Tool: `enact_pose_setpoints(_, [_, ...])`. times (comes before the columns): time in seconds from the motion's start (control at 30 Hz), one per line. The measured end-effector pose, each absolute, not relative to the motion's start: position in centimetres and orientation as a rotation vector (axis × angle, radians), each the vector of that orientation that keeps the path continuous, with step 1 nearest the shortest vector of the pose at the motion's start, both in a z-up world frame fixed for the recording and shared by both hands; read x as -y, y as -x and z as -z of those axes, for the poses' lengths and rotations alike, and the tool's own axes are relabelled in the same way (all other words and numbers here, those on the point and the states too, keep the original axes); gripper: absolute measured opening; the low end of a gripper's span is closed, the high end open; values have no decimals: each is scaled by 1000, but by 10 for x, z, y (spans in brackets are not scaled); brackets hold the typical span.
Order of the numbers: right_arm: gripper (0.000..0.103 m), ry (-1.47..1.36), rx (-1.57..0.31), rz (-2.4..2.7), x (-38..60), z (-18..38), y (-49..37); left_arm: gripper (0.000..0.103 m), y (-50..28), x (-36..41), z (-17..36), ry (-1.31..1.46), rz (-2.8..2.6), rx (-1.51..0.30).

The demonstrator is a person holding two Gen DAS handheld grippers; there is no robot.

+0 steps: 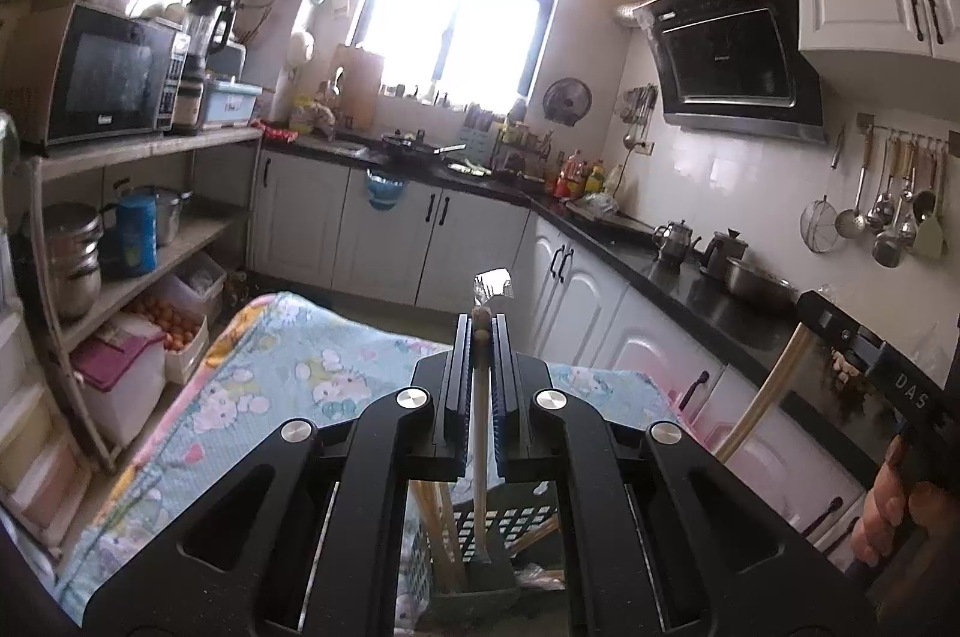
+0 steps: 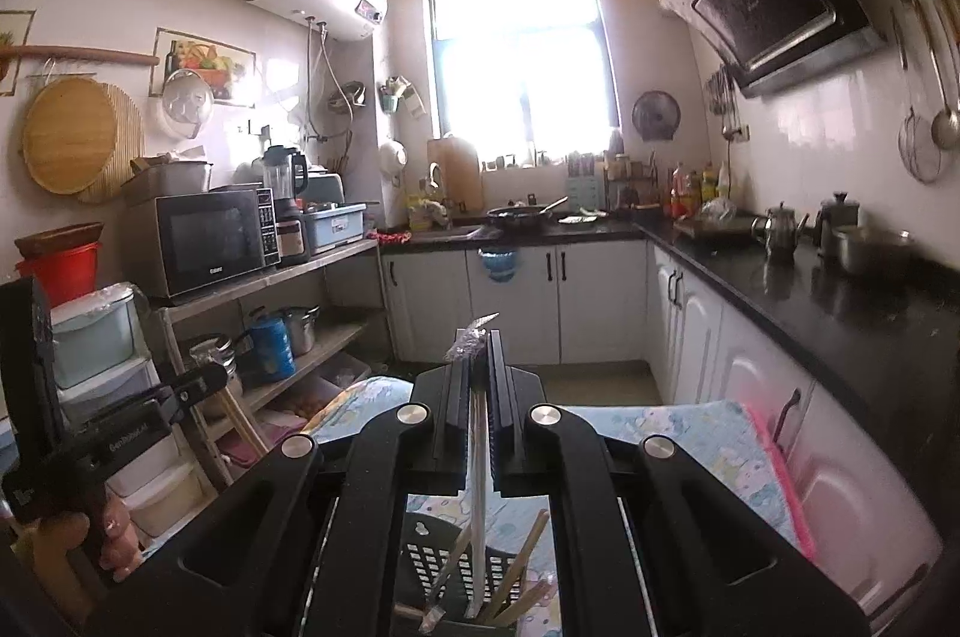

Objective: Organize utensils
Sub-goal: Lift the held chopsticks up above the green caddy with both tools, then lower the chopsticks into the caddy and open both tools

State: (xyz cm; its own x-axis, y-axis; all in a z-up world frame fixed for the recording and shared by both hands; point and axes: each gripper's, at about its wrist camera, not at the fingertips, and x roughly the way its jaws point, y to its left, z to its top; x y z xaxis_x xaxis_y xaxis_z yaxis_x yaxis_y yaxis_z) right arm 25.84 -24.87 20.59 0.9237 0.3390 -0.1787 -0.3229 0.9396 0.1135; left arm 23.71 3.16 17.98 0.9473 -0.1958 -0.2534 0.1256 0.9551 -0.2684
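Both grippers are holding wrapped chopsticks above the dark utensil basket.

The left gripper [image 1: 480, 331] is clamping a pale chopstick pair [image 1: 480, 433] upright over the basket [image 1: 480, 529]; the right gripper [image 2: 478, 346] is pinching a plastic-wrapped pair [image 2: 478, 451] whose lower end is reaching into the basket on the floral-clothed table [image 2: 708, 433].

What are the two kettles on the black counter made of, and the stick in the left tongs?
The two small shiny kettles look like polished metal, probably steel: they gleam with reflections. The pale stick, gripped upright in the left tongs, looks like matte wood or bamboo.
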Motion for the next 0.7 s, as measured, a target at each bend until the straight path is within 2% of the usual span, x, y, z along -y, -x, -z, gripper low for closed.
enact_pose_setpoints(0.7, [5, -126, -269, -362, 228, -138, -302, 1, -270, -24, -128, 235, 176, -377])
